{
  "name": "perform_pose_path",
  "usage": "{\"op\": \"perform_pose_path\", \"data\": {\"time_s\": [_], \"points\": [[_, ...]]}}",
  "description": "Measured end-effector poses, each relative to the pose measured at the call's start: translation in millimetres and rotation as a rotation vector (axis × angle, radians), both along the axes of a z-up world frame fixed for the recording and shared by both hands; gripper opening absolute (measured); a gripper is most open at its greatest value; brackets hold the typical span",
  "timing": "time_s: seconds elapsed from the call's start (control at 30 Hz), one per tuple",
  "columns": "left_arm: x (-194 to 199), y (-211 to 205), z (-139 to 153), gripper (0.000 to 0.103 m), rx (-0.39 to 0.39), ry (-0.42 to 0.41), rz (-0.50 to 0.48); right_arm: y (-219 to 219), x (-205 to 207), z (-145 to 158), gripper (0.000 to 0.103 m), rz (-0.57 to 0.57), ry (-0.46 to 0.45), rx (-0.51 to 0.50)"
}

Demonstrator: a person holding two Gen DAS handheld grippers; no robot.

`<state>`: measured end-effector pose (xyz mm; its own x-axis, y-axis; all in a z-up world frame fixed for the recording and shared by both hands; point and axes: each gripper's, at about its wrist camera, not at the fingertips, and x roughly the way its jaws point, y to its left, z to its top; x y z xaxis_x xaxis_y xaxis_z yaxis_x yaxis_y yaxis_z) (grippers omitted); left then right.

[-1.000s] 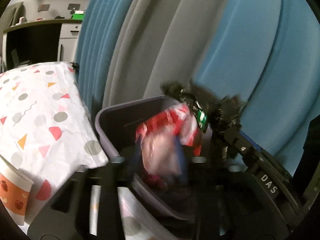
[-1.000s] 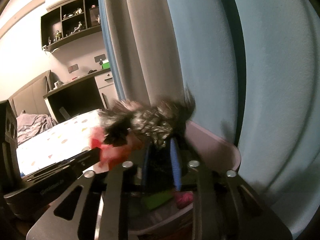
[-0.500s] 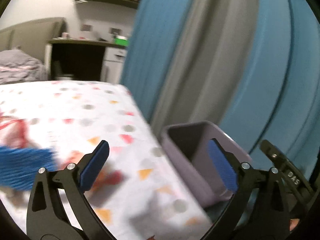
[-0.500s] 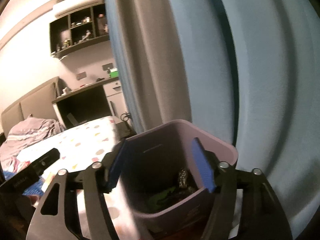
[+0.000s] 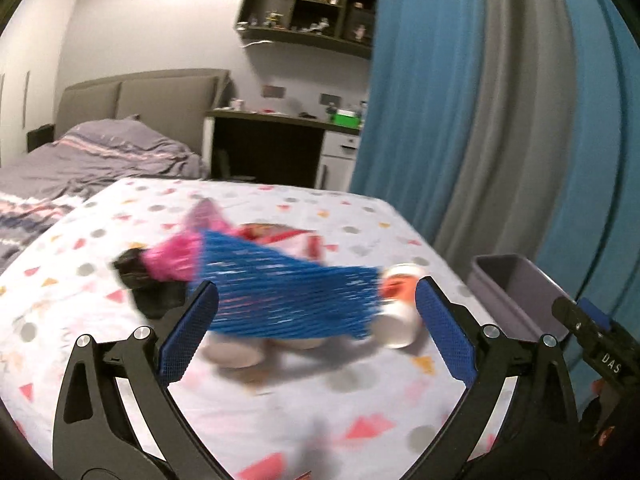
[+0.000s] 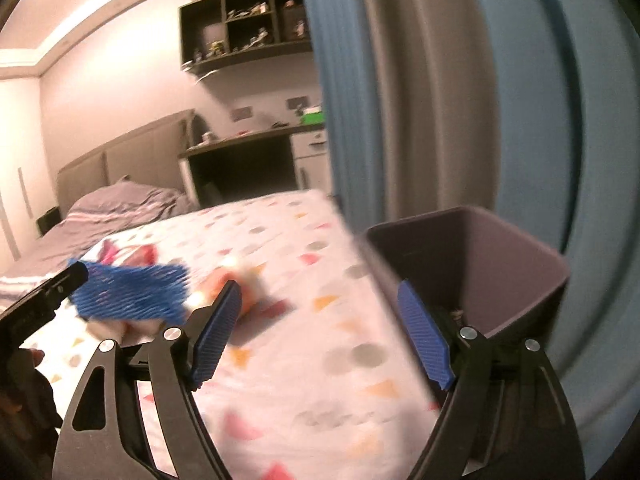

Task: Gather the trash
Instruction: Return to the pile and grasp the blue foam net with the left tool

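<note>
The trash pile (image 5: 280,300) fills the middle of the table (image 5: 360,420), blurry, maybe with a paper cup (image 5: 398,312) at its right end. The table's near part is bare. The bin (image 6: 500,280) stands off its right edge.

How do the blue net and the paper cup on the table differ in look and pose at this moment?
The blue net is a wide, flat, ribbed mesh sprawled over other litter; the paper cup is a compact white tube with an orange print. The net drapes limp, while the cup lies tipped on its side at the net's right end. Both lie ungripped on the patterned tablecloth, outside the grey bin.
</note>
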<state>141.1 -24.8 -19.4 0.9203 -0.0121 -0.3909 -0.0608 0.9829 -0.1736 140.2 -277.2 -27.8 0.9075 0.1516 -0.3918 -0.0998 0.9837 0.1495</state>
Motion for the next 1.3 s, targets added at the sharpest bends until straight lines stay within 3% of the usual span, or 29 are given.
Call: {"op": "perform_pose_path", "data": {"time_s": [0.3,0.6,0.73,0.87,1.1,1.3], "points": [[-4.6,59.7,-13.5,0.095,-0.083,0.045,-0.043,43.1,-5.5,-0.9,0.078,0.073,0.019,-0.018],[25.2,84.3,-36.1,0.058,-0.152,0.152,-0.137,59.1,2.8,-9.4,0.078,0.081,0.05,-0.038],[31.7,84.6,-40.5,0.039,-0.193,0.165,-0.188,62.7,10.8,-13.0,0.078,0.086,0.067,-0.039],[33.4,78.8,-41.1,0.013,-0.188,0.174,-0.226,64.2,12.7,-14.3,0.078,0.089,0.072,-0.041],[18.4,70.8,-31.6,0.007,-0.199,0.127,-0.266,63.4,12.6,-15.2,0.078,0.08,0.083,-0.036],[-21.6,83.7,-6.0,0.006,-0.267,0.031,-0.247,64.3,15.0,-16.5,0.078,0.08,0.1,-0.036]]}}
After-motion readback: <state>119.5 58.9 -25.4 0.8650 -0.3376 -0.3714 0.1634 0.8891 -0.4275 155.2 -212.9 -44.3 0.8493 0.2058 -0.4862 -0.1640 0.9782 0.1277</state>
